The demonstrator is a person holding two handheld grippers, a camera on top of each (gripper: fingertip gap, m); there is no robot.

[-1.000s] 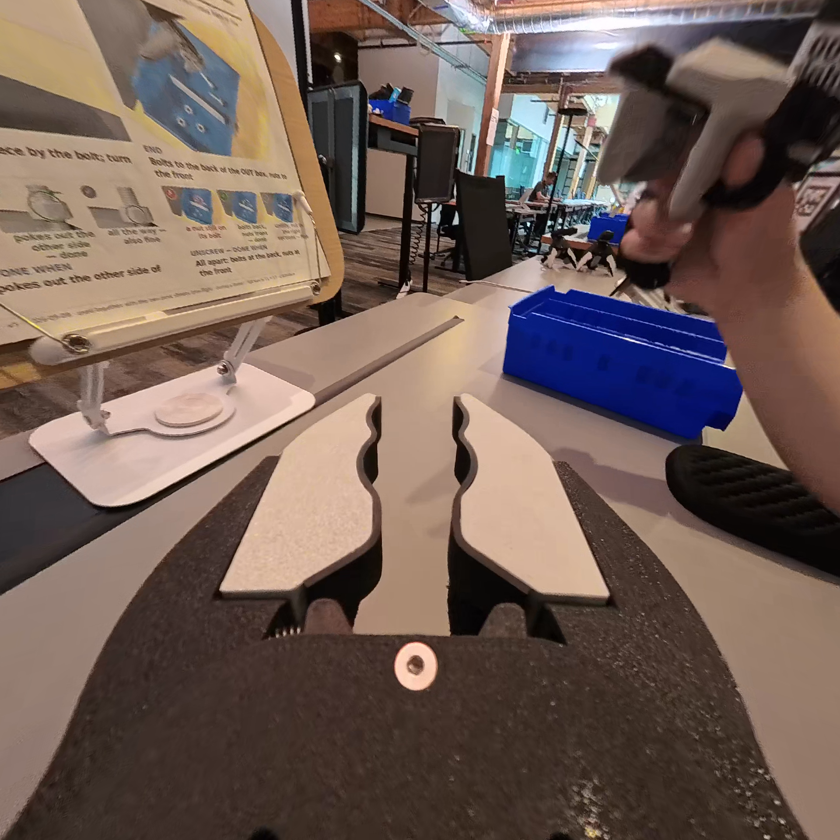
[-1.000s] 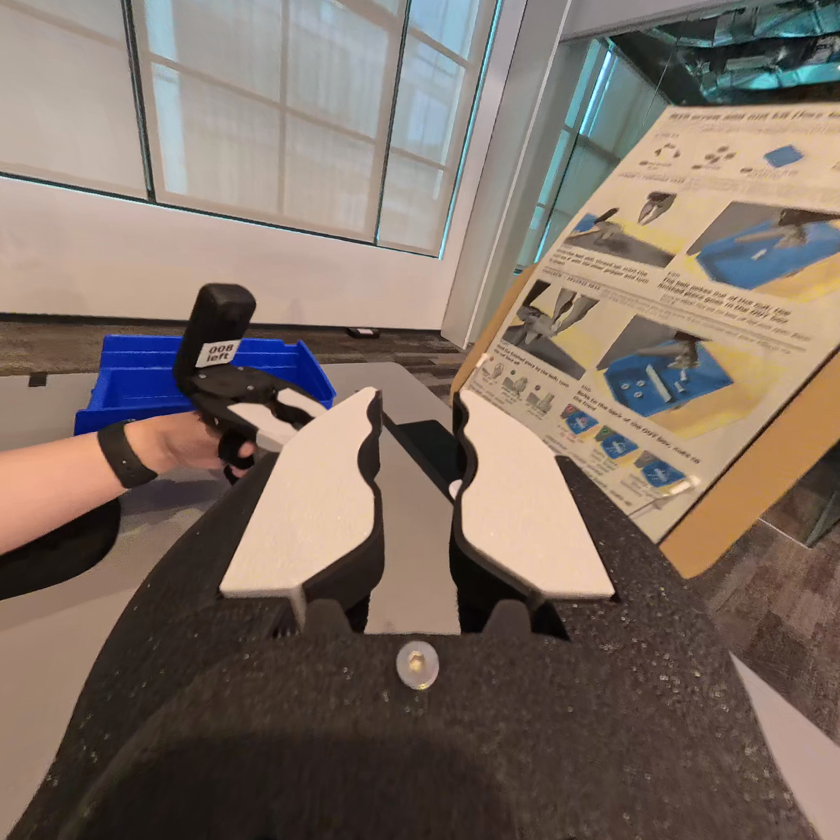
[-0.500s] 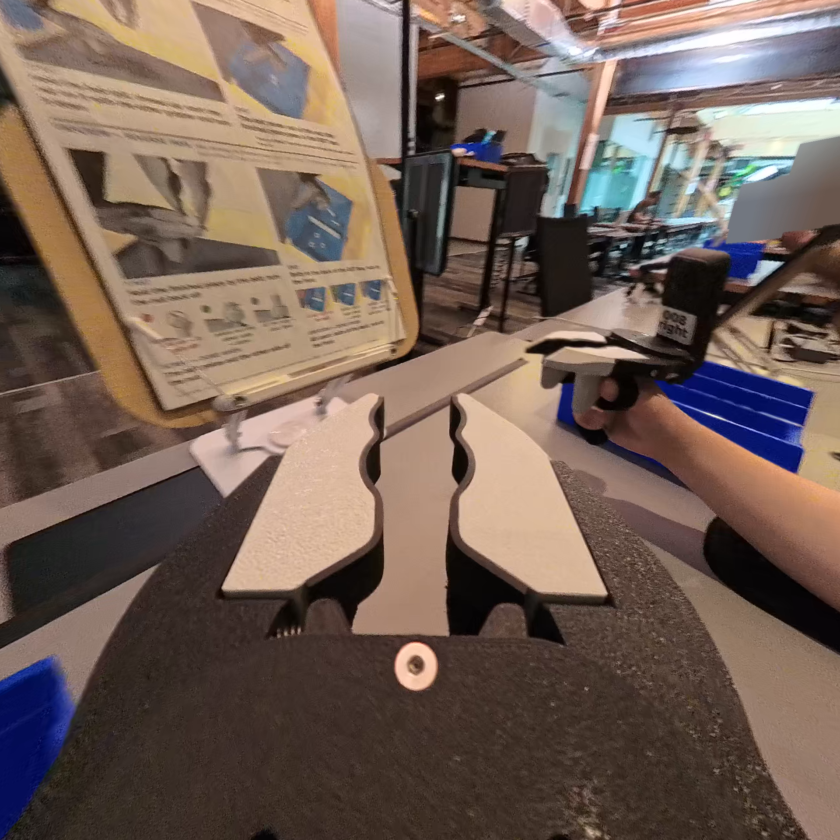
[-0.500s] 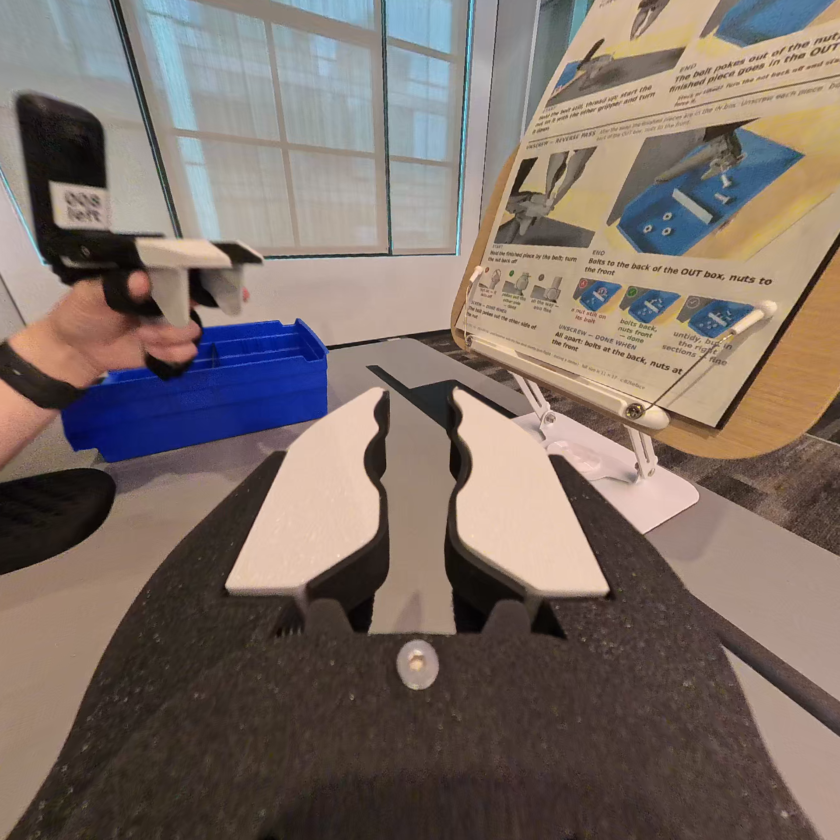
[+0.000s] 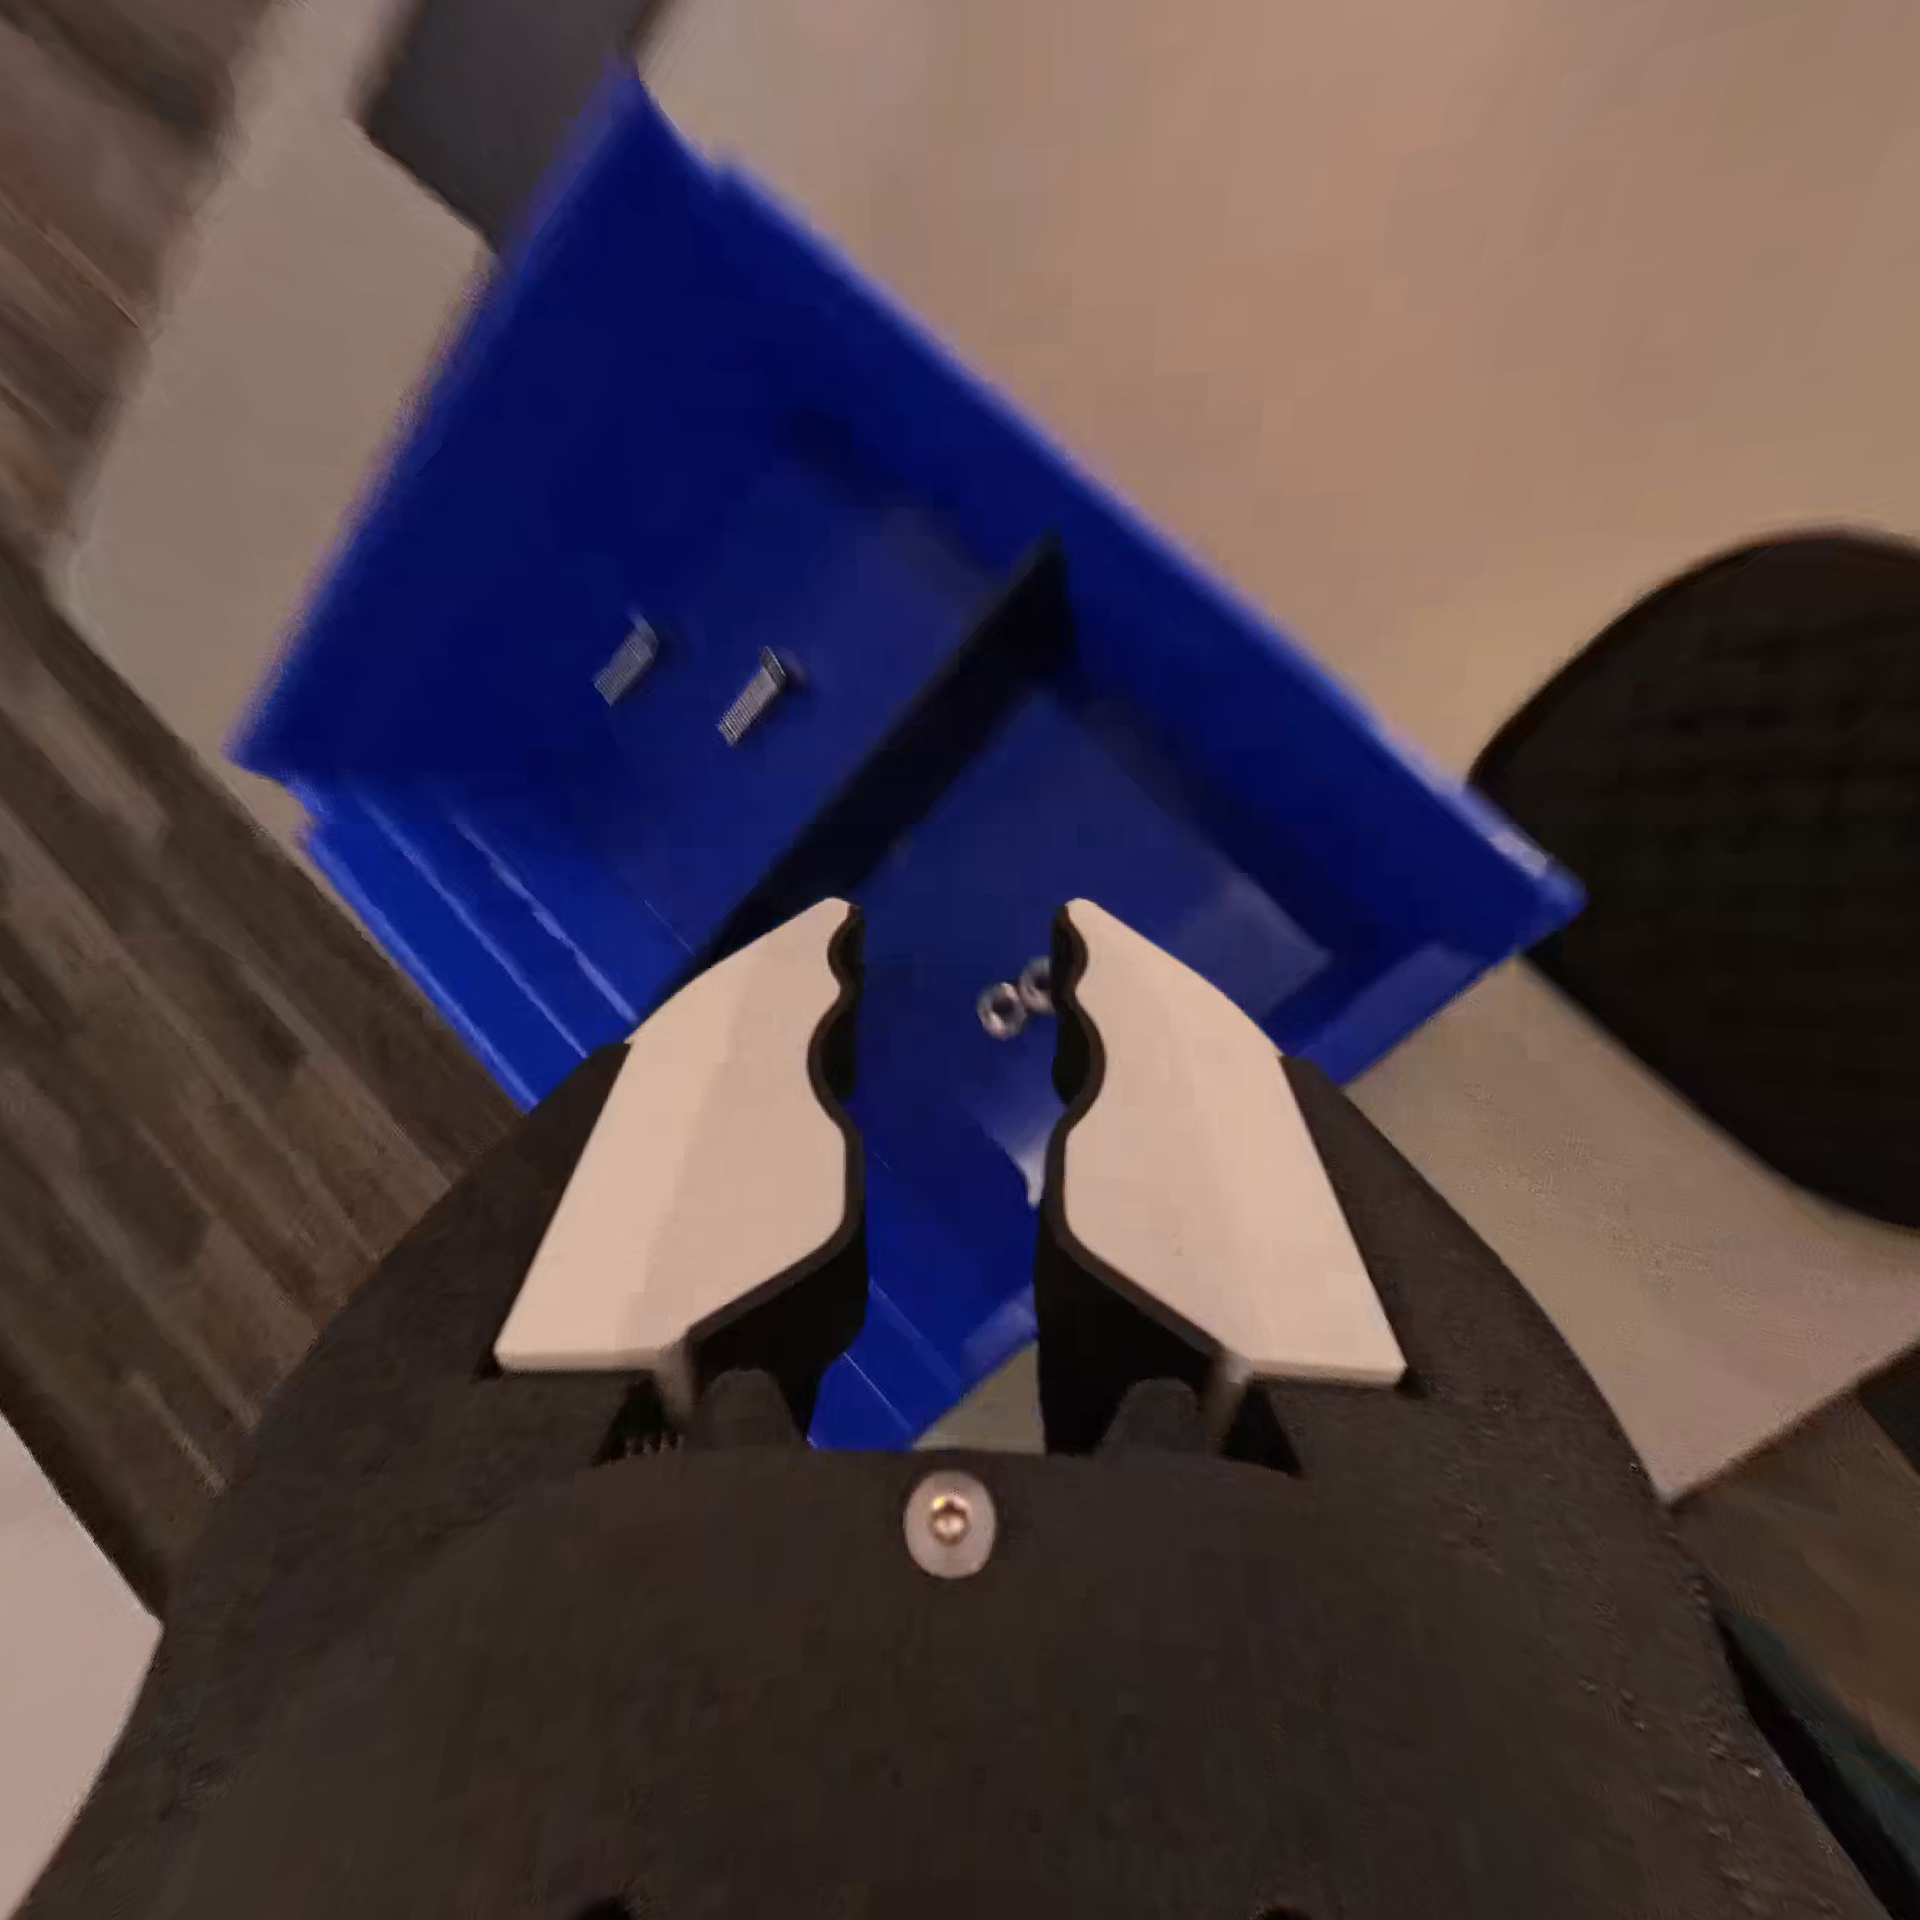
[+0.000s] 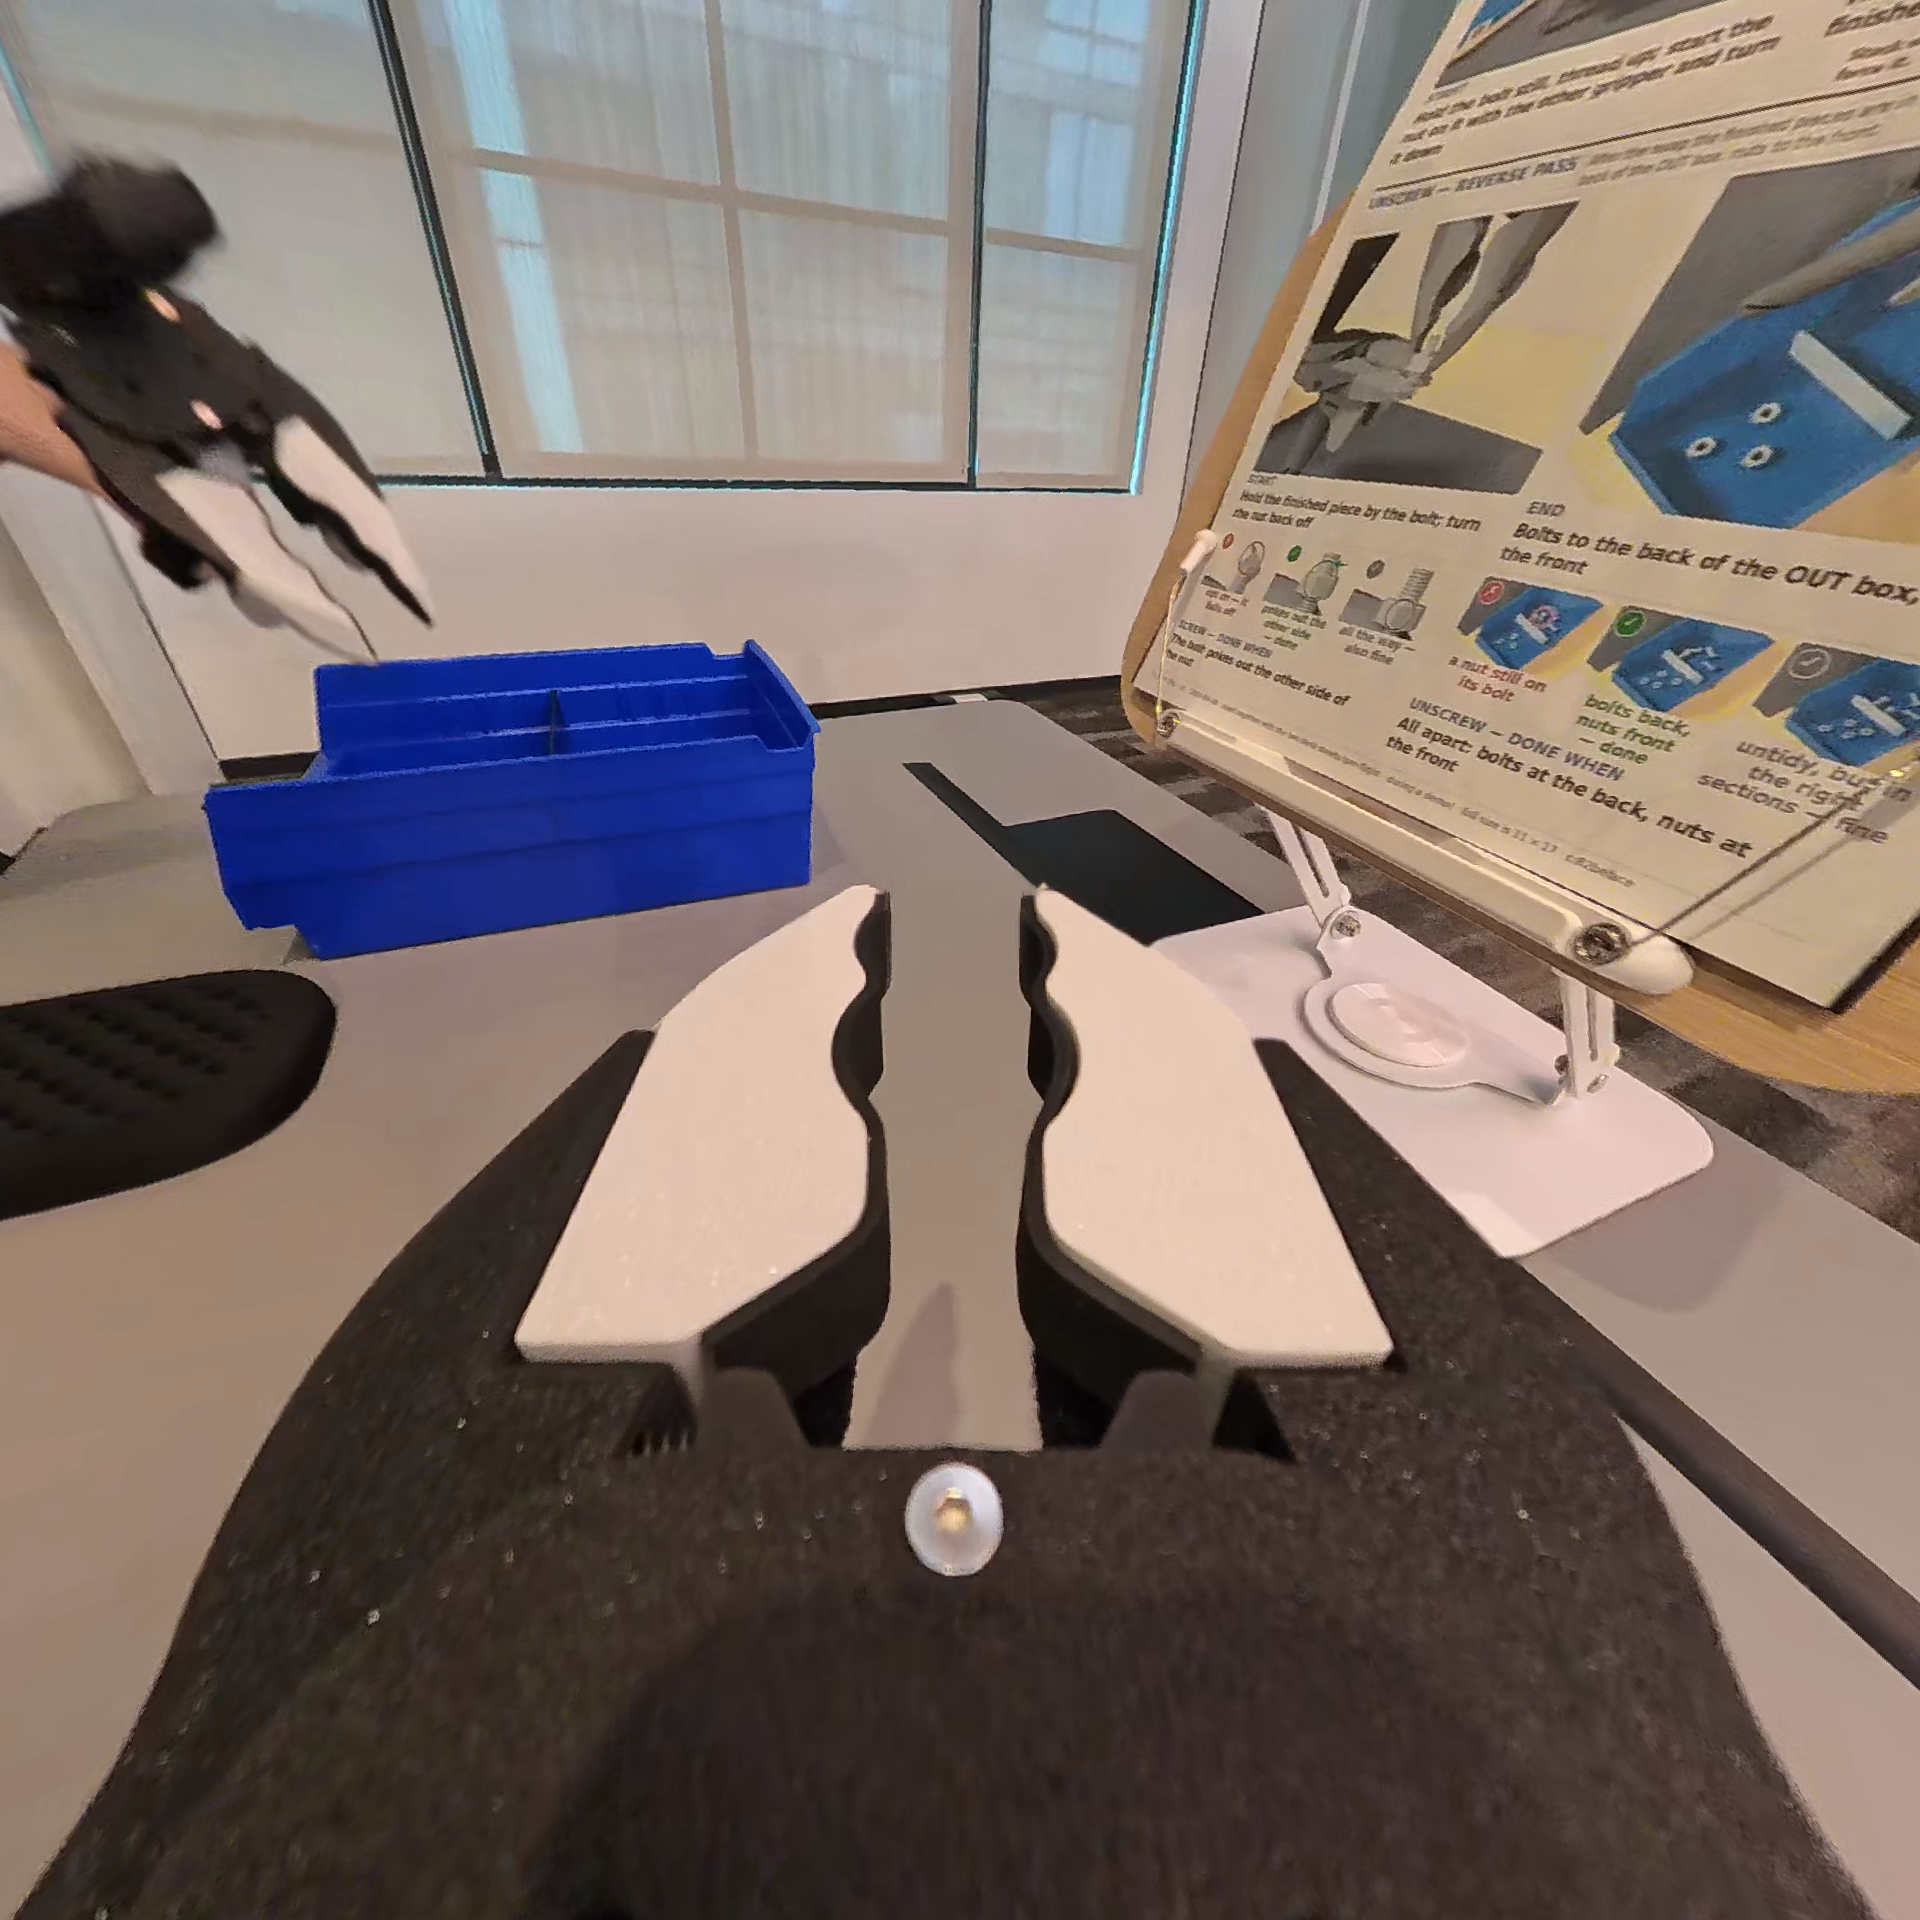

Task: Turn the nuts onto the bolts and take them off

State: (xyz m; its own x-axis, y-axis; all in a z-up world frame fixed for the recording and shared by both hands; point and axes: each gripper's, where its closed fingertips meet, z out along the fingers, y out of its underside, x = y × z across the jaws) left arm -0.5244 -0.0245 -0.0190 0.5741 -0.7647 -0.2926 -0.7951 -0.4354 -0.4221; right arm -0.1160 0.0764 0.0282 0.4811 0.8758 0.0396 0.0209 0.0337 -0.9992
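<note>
Left gripper (image 5: 956, 914) has swung up over the blue bin (image 5: 644, 436), jaws spread, empty. Right gripper (image 6: 956, 904) — spread, empty, low over the table (image 6: 312, 1143). Two bolts (image 5: 691, 681) far compartment; two nuts (image 5: 1016, 1006) near compartment — small, rigid, likely slippery: pinch across flats.

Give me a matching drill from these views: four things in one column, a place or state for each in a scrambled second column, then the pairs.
1. bolts
2. nuts
3. left tool
4. right tool

A. open, low over the grey table
B. bin section nearest the left tool
C. far bin section, beyond the divider
D. open, above the blue bin

Pairs: 1-C, 2-B, 3-D, 4-A
</note>
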